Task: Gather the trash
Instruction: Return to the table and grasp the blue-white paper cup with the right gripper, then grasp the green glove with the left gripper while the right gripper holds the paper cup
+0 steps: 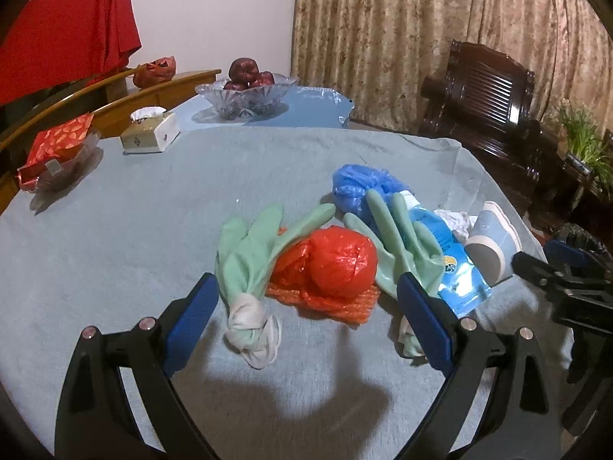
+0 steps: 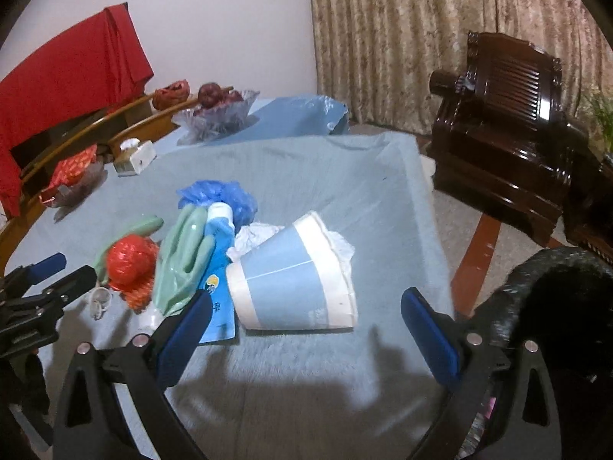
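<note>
A pile of trash lies on the grey-blue tablecloth (image 1: 134, 230). My left gripper (image 1: 306, 295) is open and empty, its jaws astride a red plastic bag (image 1: 333, 264) on orange netting, with a green rubber glove (image 1: 249, 260) to the left and a second one (image 1: 398, 237) to the right. Beyond lie a blue pouch (image 1: 456, 260), a blue plastic bag (image 1: 356, 184), crumpled tissue (image 1: 456, 222) and a tipped blue-and-white paper cup (image 1: 494, 241). My right gripper (image 2: 306, 314) is open and empty, just short of the cup (image 2: 291, 280). A black trash bag (image 2: 555, 306) hangs at the right.
At the table's left stand a tissue box (image 1: 151, 132), a dish with a red packet (image 1: 57, 157) and a glass bowl of apples (image 1: 247, 90). A dark wooden armchair (image 2: 509, 122) stands right of the table; curtains hang behind.
</note>
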Demonstrator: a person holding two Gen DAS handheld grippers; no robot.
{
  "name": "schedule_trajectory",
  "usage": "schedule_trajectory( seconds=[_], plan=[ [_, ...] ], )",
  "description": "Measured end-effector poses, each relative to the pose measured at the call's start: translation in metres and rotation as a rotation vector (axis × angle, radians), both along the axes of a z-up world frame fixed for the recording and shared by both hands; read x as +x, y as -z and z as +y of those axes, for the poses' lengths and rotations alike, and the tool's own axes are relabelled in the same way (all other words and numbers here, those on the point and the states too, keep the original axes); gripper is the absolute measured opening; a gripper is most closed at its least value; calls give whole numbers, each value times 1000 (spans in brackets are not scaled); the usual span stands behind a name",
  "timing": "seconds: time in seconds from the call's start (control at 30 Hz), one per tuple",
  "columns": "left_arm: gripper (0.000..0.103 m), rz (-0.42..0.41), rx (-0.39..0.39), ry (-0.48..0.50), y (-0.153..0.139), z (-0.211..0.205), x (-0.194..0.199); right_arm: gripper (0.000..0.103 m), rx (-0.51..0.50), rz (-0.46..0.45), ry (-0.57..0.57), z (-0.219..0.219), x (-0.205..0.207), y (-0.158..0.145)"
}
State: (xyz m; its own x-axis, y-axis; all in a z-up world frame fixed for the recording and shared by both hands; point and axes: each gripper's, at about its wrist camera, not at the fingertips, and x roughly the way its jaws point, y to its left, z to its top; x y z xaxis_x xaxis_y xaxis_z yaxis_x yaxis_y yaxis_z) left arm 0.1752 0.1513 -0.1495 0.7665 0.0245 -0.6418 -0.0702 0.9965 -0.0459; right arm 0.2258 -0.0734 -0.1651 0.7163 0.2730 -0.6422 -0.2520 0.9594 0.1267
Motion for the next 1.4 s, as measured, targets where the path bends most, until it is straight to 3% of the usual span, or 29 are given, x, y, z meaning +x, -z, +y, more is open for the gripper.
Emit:
schedule_trajectory(
  seconds=[0.37,0.53,1.07,1.4],
  plan=[
    [91,7,-16,6,6,-1,13,96,-12,77,-22,7,25,18],
    [91,8,-17,9,6,-2,13,76,4,99,-65,9,27,20],
    [91,23,-44,102,12,-40,8,75,27,75,-57,-11,-15,1],
    [60,81,-56,166,29,-60,17,75,34,60,-33,-25,-23,-8]
  ],
)
